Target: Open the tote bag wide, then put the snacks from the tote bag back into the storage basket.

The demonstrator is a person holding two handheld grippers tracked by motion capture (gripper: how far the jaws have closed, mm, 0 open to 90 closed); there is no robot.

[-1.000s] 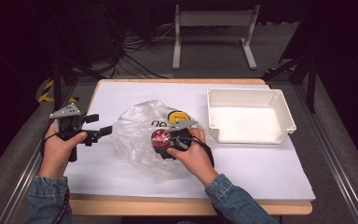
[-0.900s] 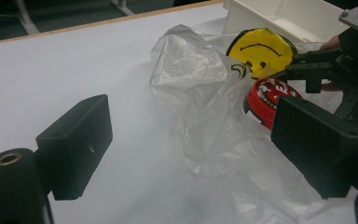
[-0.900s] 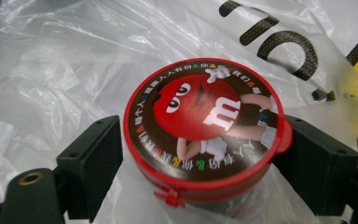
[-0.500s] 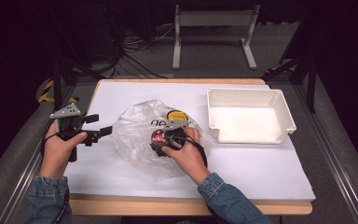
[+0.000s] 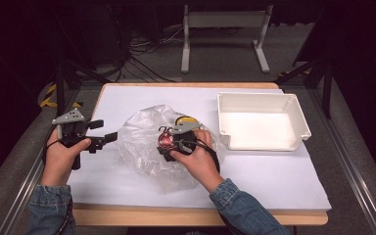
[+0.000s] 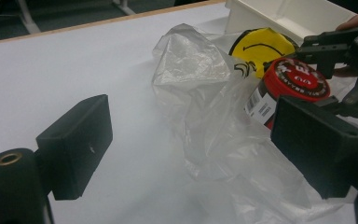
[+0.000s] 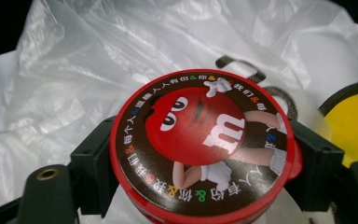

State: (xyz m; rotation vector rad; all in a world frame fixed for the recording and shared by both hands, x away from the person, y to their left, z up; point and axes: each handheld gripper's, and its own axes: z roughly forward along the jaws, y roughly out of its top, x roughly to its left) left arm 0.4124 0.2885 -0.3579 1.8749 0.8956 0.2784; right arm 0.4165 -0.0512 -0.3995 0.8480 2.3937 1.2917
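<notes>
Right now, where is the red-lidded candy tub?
High view, table centre: the red-lidded candy tub sits between the right tongs, on the clear plastic bag, left of the white tray.

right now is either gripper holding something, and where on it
The right gripper holds the red-lidded candy tub, its jaws on opposite sides just below the lid, over the plastic bag. The left gripper holds nothing; its jaws stand open.

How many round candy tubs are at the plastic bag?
2: a red-lidded tub between the right gripper jaws, and a yellow tub just behind it. The crumpled bag may hide more.
</notes>
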